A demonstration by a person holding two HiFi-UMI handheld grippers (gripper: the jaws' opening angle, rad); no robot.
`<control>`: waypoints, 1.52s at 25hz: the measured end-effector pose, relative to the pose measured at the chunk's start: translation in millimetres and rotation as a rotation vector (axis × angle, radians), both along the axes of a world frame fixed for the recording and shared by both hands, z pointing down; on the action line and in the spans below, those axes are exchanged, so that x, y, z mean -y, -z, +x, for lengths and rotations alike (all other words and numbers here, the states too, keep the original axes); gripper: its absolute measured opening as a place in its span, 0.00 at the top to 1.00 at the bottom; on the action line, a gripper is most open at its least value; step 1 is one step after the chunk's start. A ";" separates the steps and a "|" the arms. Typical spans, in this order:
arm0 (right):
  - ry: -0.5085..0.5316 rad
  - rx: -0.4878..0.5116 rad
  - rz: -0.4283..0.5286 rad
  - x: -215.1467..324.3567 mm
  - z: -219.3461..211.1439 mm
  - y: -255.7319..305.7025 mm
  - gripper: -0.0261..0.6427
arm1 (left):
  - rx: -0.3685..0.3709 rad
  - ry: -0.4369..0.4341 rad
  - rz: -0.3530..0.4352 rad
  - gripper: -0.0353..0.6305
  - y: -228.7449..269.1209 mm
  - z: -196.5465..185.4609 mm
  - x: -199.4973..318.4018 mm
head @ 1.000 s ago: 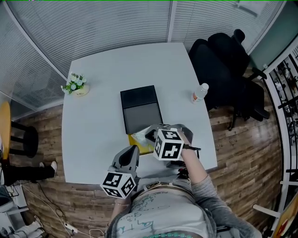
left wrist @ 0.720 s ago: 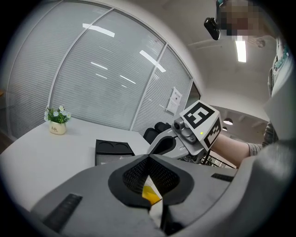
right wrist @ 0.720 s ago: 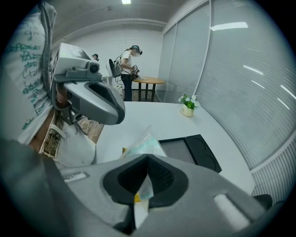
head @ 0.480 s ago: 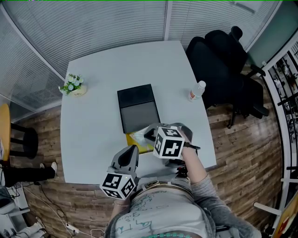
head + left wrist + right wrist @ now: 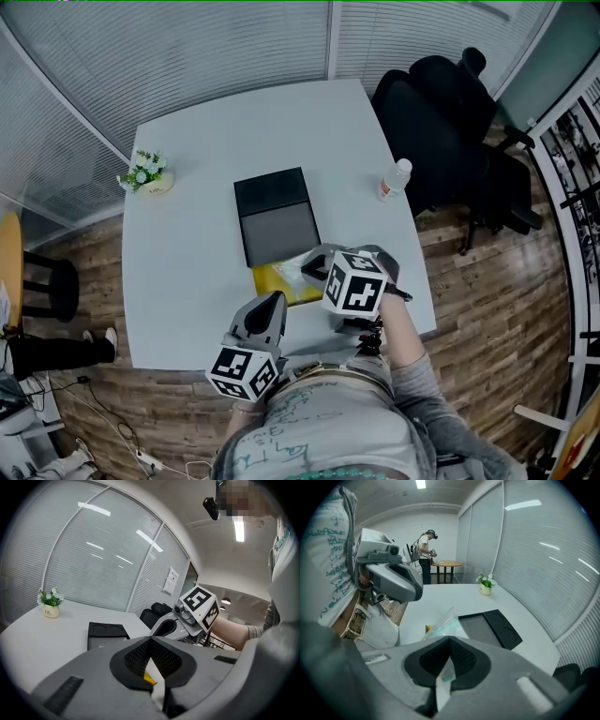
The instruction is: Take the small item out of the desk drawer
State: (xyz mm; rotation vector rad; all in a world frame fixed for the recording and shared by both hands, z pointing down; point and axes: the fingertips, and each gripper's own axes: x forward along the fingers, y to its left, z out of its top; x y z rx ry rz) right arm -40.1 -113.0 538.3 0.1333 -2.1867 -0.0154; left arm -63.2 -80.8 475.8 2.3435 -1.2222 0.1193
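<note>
Right gripper [image 5: 450,641] clamped on the edge of a clear packet [image 5: 444,624]. Packet is over the near table [image 5: 183,262], just beside a black tray [image 5: 275,216]. Left gripper [image 5: 150,640]: jaws together, apparently empty.

Packet likely light, floppy, slick film; best pinched at a seam.

Bottle [image 5: 395,181] and plant [image 5: 147,172] sit well apart; nothing in the way.

Tray [image 5: 275,217] sits mid-table [image 5: 187,272]: plant [image 5: 146,172] way off its left, bottle [image 5: 395,181] right, bag [image 5: 281,279] just in front.

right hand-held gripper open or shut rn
Shut: in its own view the right hand-held gripper has its jaws pinched on the edge of a clear plastic packet with yellow and teal contents.
</note>
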 end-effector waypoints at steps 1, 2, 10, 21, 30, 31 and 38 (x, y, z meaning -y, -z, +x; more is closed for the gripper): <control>-0.005 0.002 0.000 0.6 5.4 0.2 0.96 | -0.001 0.000 0.000 0.95 0.1 1.1 0.2; -0.009 0.003 0.002 1.4 11.0 0.6 0.96 | 0.000 0.001 -0.002 0.95 0.2 1.8 0.3; -0.092 -0.015 0.024 18.9 67.8 -0.6 0.96 | -0.015 0.003 -0.033 0.95 -4.8 5.0 0.6; -0.171 -0.051 0.031 20.4 115.1 -9.3 0.96 | -0.005 -0.019 -0.039 0.95 -7.8 15.1 0.6; -0.160 -0.082 0.014 16.2 125.8 -19.3 0.96 | -0.004 -0.037 -0.047 0.95 -9.2 26.3 -0.4; -0.160 -0.084 0.012 15.8 126.4 -20.1 0.96 | -0.005 -0.035 -0.049 0.95 -9.2 26.0 -0.6; -0.162 -0.089 0.009 15.0 128.6 -25.8 0.96 | 0.004 -0.042 -0.051 0.95 -11.3 26.9 -1.0</control>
